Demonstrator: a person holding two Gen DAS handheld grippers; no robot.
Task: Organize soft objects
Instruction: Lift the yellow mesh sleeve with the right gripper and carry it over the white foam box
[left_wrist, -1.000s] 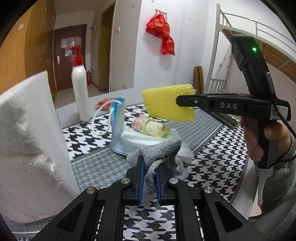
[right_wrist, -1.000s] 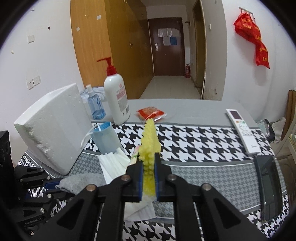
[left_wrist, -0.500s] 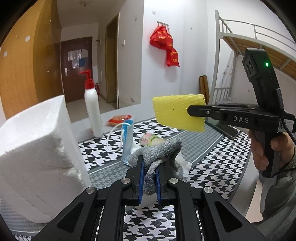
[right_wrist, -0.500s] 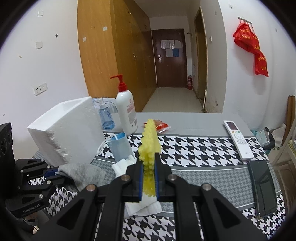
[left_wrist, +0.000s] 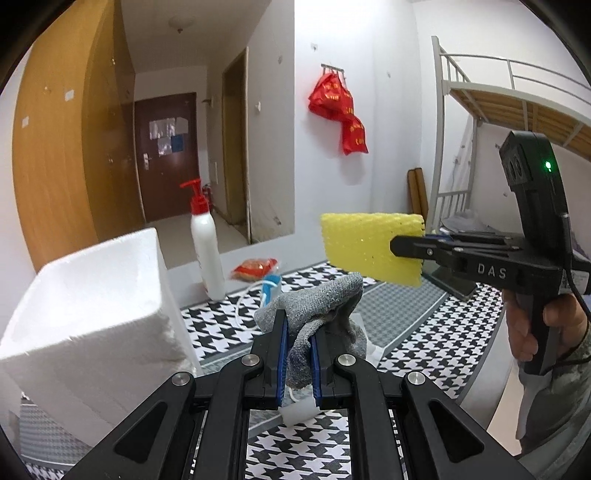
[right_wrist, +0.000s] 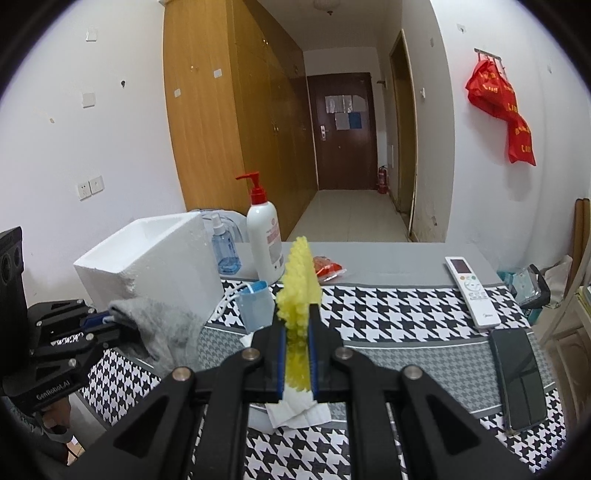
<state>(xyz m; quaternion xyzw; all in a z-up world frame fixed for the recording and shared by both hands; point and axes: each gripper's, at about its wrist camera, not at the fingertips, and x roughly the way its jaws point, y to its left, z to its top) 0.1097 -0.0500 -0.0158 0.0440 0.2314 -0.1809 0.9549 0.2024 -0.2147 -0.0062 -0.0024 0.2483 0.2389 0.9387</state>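
I have the grey cloth pinched in my left gripper and the yellow sponge clamped edge-on in my right gripper, both held above the checked table. This reads as the carry step; next I judge both should go into the white foam box at my left's 9 o'clock. The pump bottle, spray bottle and blue mask crowd the box's side; remote and phone lie clear at 3 o'clock
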